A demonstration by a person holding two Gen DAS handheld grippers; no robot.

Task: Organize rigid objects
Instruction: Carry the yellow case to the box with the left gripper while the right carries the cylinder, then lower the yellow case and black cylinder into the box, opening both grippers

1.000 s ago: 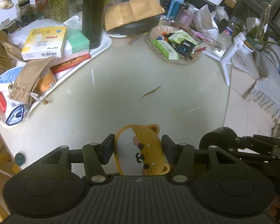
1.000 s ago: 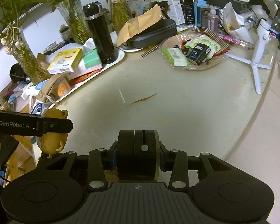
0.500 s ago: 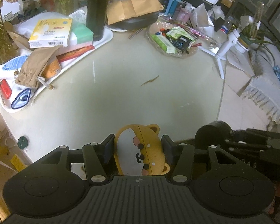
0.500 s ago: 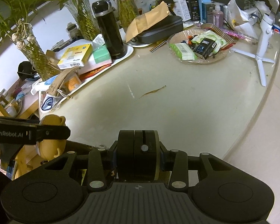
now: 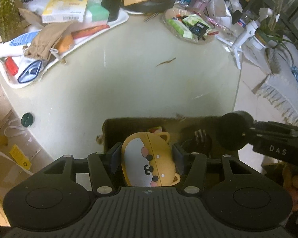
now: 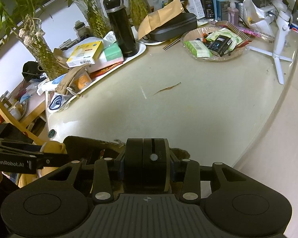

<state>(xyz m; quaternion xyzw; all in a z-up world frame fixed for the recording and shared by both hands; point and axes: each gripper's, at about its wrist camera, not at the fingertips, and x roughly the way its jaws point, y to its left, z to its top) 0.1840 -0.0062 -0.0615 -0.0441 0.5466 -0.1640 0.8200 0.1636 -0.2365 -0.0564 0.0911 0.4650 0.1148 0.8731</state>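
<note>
Now, your left gripper (image 5: 147, 156) sat clamped on yellow bear-face plastic case (image 5: 149, 158), lower centre, above dark open box (image 5: 129, 127) at table edge. Your right gripper (image 6: 147, 166) clamped on black round puck-like device (image 6: 147, 162), low centre. Risks, as judged: grippers crowded over same box, could collide; early release could bounce case off rim onto floor.

The dark box's (image 5: 129, 130) inside is mostly hidden in shadow.

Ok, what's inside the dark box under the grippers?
In the box, a red-green packet and a dark round item show; the bear case hides the rest.
</note>
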